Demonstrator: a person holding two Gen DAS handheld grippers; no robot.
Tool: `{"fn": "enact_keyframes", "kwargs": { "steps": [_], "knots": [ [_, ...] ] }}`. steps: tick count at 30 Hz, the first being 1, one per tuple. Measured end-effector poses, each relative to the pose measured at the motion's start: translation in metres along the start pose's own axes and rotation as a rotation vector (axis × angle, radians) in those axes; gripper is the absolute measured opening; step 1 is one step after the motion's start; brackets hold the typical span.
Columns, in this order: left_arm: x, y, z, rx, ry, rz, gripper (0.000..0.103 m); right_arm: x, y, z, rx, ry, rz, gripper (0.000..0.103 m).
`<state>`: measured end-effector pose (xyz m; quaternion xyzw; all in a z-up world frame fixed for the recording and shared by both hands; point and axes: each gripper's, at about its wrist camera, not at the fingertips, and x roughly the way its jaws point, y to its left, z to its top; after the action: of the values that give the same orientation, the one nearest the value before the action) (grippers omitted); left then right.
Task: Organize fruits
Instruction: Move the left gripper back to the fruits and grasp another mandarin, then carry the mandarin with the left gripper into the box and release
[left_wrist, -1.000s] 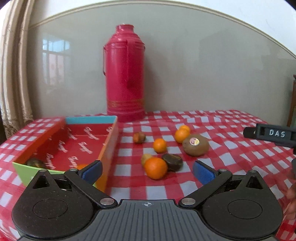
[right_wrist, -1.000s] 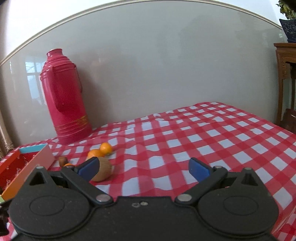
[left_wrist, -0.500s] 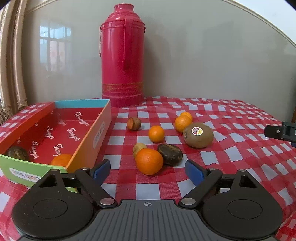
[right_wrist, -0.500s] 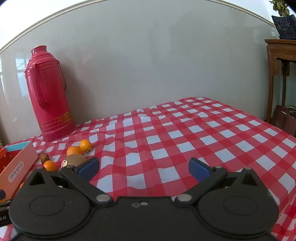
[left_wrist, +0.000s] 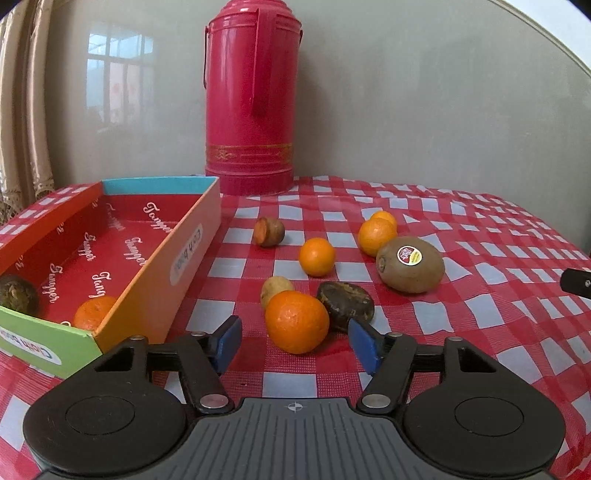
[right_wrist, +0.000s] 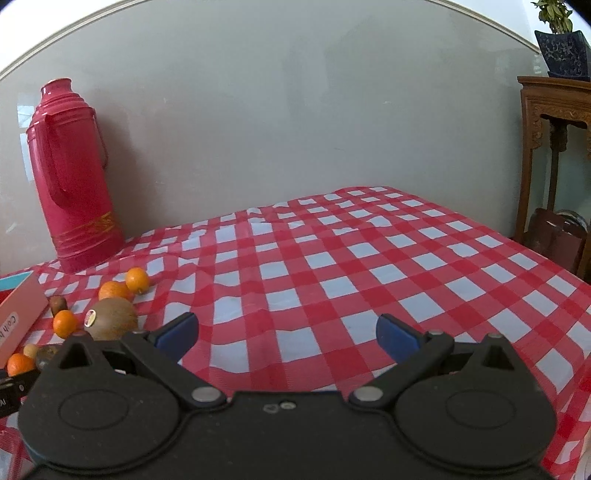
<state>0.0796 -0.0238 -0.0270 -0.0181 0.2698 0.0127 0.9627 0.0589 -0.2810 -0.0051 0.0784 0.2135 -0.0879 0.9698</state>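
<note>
My left gripper (left_wrist: 295, 343) is open, its blue pads on either side of and just short of a large orange (left_wrist: 296, 321) on the checked cloth. Behind the orange lie a dark brown fruit (left_wrist: 347, 304), a small yellowish fruit (left_wrist: 275, 288), a stickered kiwi (left_wrist: 410, 264), three smaller oranges (left_wrist: 317, 256) and a cut brown fruit (left_wrist: 269, 231). The colourful box (left_wrist: 184, 258) at left holds an orange (left_wrist: 94, 312) and a dark fruit (left_wrist: 16, 295). My right gripper (right_wrist: 286, 338) is open and empty over bare cloth; the fruit group (right_wrist: 110, 319) lies to its left.
A tall red thermos (left_wrist: 253, 96) stands at the back by the wall, behind the box. A wooden side table (right_wrist: 554, 155) with a potted plant stands off the table's right edge. The right gripper's tip (left_wrist: 576, 282) shows at the left view's right edge.
My left gripper has moved forward and down towards the large orange, which now sits between the pads' line. My right gripper has turned right, away from the fruit.
</note>
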Motion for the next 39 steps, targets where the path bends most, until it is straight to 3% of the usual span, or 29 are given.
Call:
{"fn": "enact_keyframes", "kwargs": {
  "steps": [5, 8, 11, 13, 31, 39],
  "knots": [
    [0.004, -0.001, 0.001, -0.013, 0.007, -0.012, 0.064, 0.004, -0.003, 0.000, 0.018, 0.016, -0.013, 0.097],
    [0.009, -0.002, 0.001, -0.015, 0.023, -0.028, 0.052, 0.003, -0.001, -0.001, 0.021, 0.016, -0.021, 0.097],
    [0.010, -0.004, 0.001, -0.010, 0.023, -0.029, 0.049, 0.003, 0.003, -0.001, 0.013, 0.016, -0.017, 0.097],
    [0.011, -0.004, 0.001, -0.010, 0.022, -0.027, 0.038, 0.003, 0.005, -0.001, 0.004, 0.017, -0.013, 0.097],
    [-0.027, 0.005, 0.007, -0.013, -0.056, -0.090, 0.038, -0.001, 0.025, -0.002, -0.028, 0.021, 0.014, 0.097],
    [-0.052, 0.026, 0.016, -0.016, -0.122, -0.070, 0.038, -0.005, 0.040, -0.002, -0.034, 0.021, 0.040, 0.097]
  ]
}}
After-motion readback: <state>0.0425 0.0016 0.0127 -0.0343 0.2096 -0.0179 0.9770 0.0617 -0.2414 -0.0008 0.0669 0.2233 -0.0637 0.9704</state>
